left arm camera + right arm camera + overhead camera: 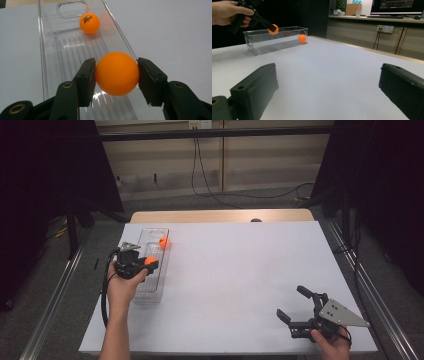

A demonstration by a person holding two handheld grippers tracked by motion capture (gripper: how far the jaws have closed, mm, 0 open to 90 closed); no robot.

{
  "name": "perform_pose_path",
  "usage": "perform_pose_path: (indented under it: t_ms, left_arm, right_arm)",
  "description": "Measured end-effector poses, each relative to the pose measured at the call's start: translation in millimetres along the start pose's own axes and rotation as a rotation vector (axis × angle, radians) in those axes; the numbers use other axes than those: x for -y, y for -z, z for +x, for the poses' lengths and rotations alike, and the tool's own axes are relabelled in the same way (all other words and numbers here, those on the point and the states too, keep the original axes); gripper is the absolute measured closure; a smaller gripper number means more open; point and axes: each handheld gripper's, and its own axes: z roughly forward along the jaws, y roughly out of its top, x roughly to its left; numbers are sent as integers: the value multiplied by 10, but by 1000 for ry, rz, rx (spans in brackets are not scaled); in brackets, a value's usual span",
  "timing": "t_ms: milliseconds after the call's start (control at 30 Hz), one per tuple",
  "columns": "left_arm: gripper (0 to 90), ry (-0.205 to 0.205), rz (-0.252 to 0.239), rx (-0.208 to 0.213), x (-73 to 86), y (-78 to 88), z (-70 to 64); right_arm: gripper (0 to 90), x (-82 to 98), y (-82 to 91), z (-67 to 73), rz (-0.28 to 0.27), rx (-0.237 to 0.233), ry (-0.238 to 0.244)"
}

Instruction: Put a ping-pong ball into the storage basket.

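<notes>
Two orange balls matter here. In the high view my left tool (148,263) has one ball (150,260) pinched between its jaws, and it hangs over the clear tray (148,292) on the white counter (235,280). The second ball (163,241) lies in the tray beyond the tool tip, toward the far end. My right tool (296,306) rests low on the counter, well apart from the tray, jaws spread wide with nothing between them.

In the left gripper view I see the grip closely. The held ball (117,73) sits between the two pads (86,81), touched on both sides, and it is above the ribbed floor of the tray (62,47), near the wall on the tool's right. The loose ball (89,23) is straight ahead of the jaws, near the handle cut-out.

In the right gripper view the black jaws stand far apart over bare counter. Far ahead and to the left, the left tool (271,27) holds its ball (273,29) just at the rim of the tray (257,47), and the other ball (302,38) lies inside.

I judge the risk so: the ball is smooth and round, held at two small contacts, so it may slip out. If I release it too near the wall, it may bounce over the rim and roll away on the counter.
</notes>
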Motion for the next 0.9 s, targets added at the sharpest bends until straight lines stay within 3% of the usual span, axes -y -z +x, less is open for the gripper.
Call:
perform_pose_path:
  t_ms: [467,567,900]
  left_arm:
    - [501,6,0,-36,29,-67,38]
    - [426,6,-6,-57,32,-62,42]
    - [353,12,-31,-54,29,-22,25]
  right_arm:
    - [14,0,3,-4,-2,1,-1]
    - [14,-2,4,-5,-2,2,-2]
    - [13,-5,0,2,-4,0,-1]
